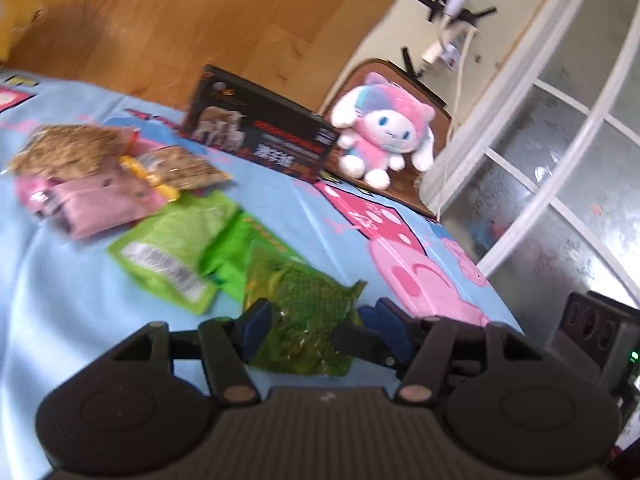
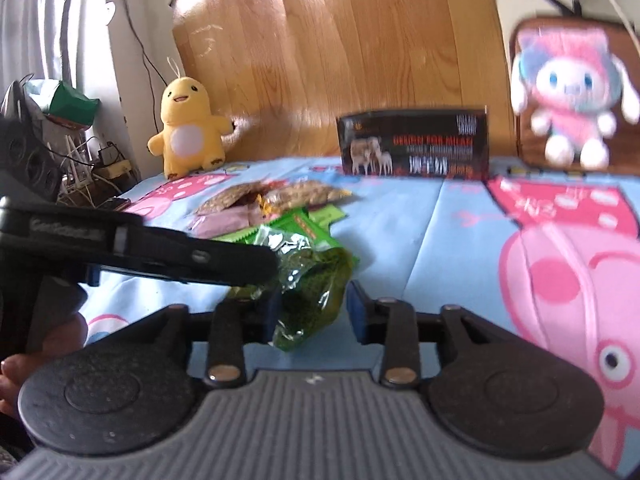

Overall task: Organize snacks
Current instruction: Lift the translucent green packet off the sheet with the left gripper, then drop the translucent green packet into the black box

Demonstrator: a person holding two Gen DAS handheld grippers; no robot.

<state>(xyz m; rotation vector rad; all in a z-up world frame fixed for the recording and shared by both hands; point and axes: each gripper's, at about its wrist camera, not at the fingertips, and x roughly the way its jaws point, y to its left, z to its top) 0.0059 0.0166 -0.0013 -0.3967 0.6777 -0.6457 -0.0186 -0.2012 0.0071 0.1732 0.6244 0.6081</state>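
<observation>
Snack packets [image 2: 276,216] lie clustered on a bed sheet [image 2: 432,232]. One packet [image 2: 312,288] sits nearest, between the right gripper [image 2: 316,308] fingers. Behind the cluster stands a box [image 2: 414,144], a plush toy [image 2: 572,96] to its right, another plush [image 2: 186,120] far left

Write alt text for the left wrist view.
The left gripper straddles a clear green snack packet on a blue cartoon bedsheet, fingers apart. Beyond lie more green, pink and brown packets, a dark box and a pink plush toy.
</observation>
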